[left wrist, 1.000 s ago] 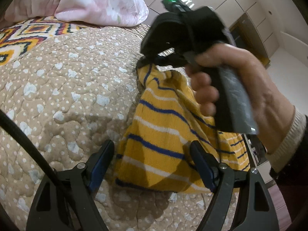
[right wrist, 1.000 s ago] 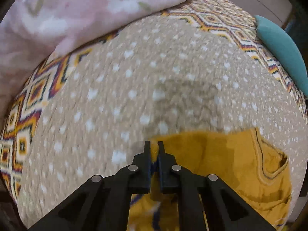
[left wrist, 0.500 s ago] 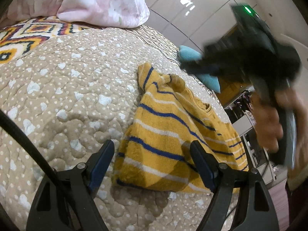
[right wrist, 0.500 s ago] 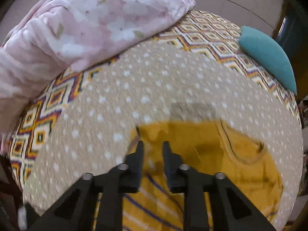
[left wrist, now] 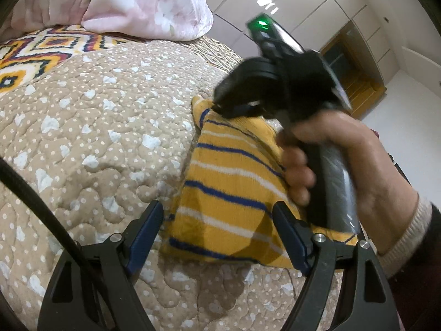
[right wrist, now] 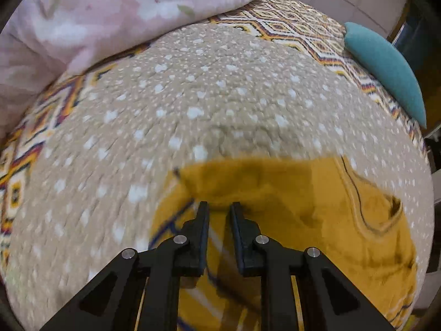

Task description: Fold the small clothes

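I am working over a bed covered by a tan quilt (left wrist: pixel 91 138) with white dots, lying on a bedspread (left wrist: pixel 35 52) of coloured diamonds; a pink flowered blanket (left wrist: pixel 143 2) is heaped at the twelve o'clock side, and pale glossy cupboard doors (left wrist: pixel 317 2) are closing off the room beyond.

My left gripper (left wrist: pixel 219 227) is standing wide open and holding nothing, its blue-padded fingers (left wrist: pixel 147 227) straddling the near hem of the small yellow sweater (left wrist: pixel 228 187), which is lying folded on the quilt with its blue and white stripes facing up. The pads are not pressing on the cloth.

The left view is showing what the right cannot: my right hand (left wrist: pixel 344 165) wrapped around the handle at three o'clock, a green light glowing on top of the tool, and its nose dipping to the far corner of the sweater.

The right view is giving what is hidden there: the right gripper (right wrist: pixel 219 209) with its jaws slightly parted, tips hovering at the fold's edge, the yellow cloth (right wrist: pixel 303 207) spreading toward four o'clock. A teal cushion (right wrist: pixel 386 74) is sitting at two o'clock.

This view is blurred, so I cannot tell whether the tips are touching the cloth. My hand is covering the sweater's right part in the left view.
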A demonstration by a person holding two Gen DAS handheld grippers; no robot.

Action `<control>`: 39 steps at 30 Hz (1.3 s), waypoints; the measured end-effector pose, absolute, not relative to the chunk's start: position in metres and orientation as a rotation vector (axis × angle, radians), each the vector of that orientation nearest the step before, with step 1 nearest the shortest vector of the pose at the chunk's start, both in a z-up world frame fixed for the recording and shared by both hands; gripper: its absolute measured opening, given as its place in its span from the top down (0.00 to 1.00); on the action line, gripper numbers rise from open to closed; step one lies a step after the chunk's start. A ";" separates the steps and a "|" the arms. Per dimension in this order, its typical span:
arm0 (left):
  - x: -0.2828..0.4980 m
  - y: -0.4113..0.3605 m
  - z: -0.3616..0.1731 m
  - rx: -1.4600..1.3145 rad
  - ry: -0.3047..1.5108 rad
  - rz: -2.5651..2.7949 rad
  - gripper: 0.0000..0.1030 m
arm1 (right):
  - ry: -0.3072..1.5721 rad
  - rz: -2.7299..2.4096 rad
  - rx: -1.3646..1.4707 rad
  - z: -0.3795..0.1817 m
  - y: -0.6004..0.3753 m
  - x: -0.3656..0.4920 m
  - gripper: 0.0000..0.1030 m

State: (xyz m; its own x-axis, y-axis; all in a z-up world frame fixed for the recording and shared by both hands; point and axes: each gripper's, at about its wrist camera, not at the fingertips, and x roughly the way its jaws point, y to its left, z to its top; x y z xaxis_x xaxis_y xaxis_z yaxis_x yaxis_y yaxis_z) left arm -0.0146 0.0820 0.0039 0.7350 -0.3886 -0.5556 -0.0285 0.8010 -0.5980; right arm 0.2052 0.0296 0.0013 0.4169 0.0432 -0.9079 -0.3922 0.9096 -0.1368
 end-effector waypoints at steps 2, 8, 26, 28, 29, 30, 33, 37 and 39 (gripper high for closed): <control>-0.015 0.082 0.004 -0.621 0.726 -0.215 0.22 | 1.112 0.269 -0.388 0.000 0.037 0.213 0.79; -0.015 0.083 0.003 -0.623 0.721 -0.218 0.22 | 1.080 0.342 -0.243 0.052 -0.012 0.184 0.68; -0.012 0.068 0.006 -0.533 0.769 -0.161 0.21 | 1.010 0.082 0.249 0.067 -0.393 0.008 0.45; -0.010 0.066 0.006 -0.515 0.778 -0.152 0.21 | 1.021 0.102 0.301 0.044 -0.396 0.006 0.45; -0.009 0.064 0.007 -0.501 0.785 -0.146 0.21 | 1.027 0.115 0.321 0.033 -0.395 0.006 0.45; -0.008 0.062 0.007 -0.484 0.792 -0.139 0.20 | 1.031 0.135 0.340 0.025 -0.393 0.004 0.45; -0.005 0.055 0.008 -0.431 0.809 -0.115 0.20 | 1.028 0.258 0.376 0.010 -0.381 0.004 0.89; -0.001 0.047 0.008 -0.382 0.824 -0.099 0.17 | 0.975 0.123 0.395 0.006 -0.406 -0.004 0.90; 0.000 0.047 0.007 -0.374 0.825 -0.099 0.16 | 0.988 0.051 0.337 0.001 -0.413 -0.008 0.99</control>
